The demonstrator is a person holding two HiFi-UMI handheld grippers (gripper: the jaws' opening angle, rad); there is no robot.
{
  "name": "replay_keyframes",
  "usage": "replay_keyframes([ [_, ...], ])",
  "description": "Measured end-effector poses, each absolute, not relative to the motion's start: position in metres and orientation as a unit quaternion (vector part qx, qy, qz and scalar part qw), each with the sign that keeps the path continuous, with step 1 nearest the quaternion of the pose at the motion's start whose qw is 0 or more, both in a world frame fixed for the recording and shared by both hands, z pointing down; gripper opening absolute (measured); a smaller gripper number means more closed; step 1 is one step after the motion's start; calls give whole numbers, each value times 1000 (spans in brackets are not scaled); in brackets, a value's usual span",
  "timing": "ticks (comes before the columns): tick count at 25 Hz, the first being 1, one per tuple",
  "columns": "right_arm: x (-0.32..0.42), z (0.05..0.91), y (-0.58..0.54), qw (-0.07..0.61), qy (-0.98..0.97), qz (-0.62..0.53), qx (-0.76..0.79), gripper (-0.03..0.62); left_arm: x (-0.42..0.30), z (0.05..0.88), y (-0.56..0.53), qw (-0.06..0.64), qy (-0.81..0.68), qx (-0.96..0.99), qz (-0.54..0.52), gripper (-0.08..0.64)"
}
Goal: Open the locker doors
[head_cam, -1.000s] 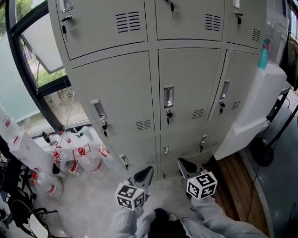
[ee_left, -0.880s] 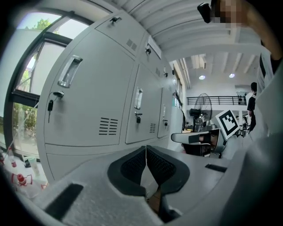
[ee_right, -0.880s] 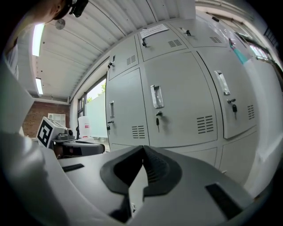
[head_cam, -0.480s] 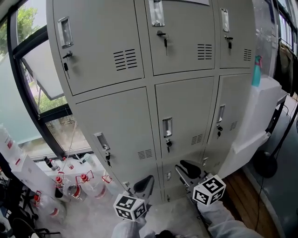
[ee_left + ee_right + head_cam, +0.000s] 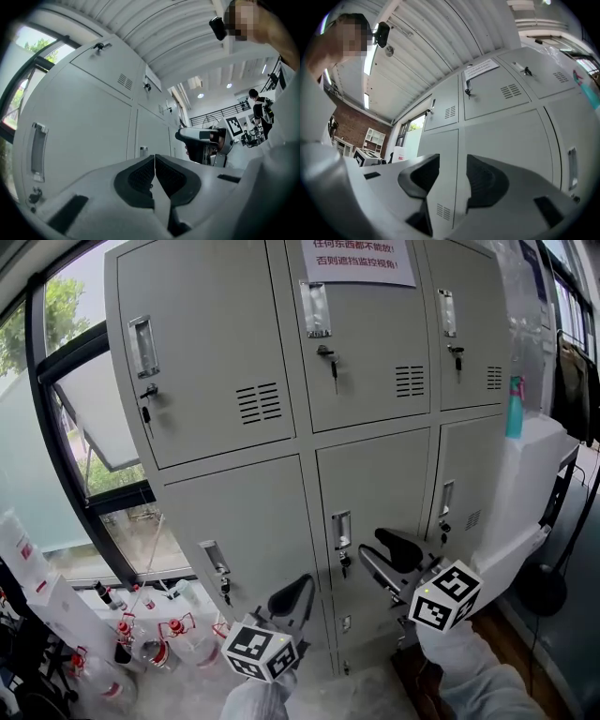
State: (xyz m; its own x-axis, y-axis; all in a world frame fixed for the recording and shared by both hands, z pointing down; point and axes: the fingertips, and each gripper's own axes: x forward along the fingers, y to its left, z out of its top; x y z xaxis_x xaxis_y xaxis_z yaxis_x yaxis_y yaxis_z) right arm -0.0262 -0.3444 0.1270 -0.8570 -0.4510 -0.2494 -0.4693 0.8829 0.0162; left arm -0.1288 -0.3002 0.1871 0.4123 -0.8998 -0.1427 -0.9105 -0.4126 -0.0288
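All the locker doors (image 5: 234, 362) are shut, with keys (image 5: 331, 360) in the locks. The left gripper (image 5: 292, 600) hangs low, its fingers (image 5: 140, 176) pressed together and empty. The right gripper (image 5: 389, 559) is near the middle handle (image 5: 342, 529). Its fingers (image 5: 485, 180) have just been spreading wide with nothing between them, probably ready to hook that handle.

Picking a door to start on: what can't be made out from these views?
White paper notice on the upper middle grey metal locker door: head view, top cut off by the frame edge; print too small in the right gripper view.
Small dark keys in the locks: head view, too small to tell locked or unlocked.
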Motion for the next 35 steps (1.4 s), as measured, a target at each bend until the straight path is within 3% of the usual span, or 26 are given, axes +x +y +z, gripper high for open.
replay_keyframes([
  [20, -48, -114, -385, 169, 961, 132, -174, 163, -136, -53, -347, 249, 536, -800, 105, 12],
  [35, -79, -218, -427, 147, 966, 128, -172, 163, -132, -189, -376, 343, 526, -771, 102, 12],
])
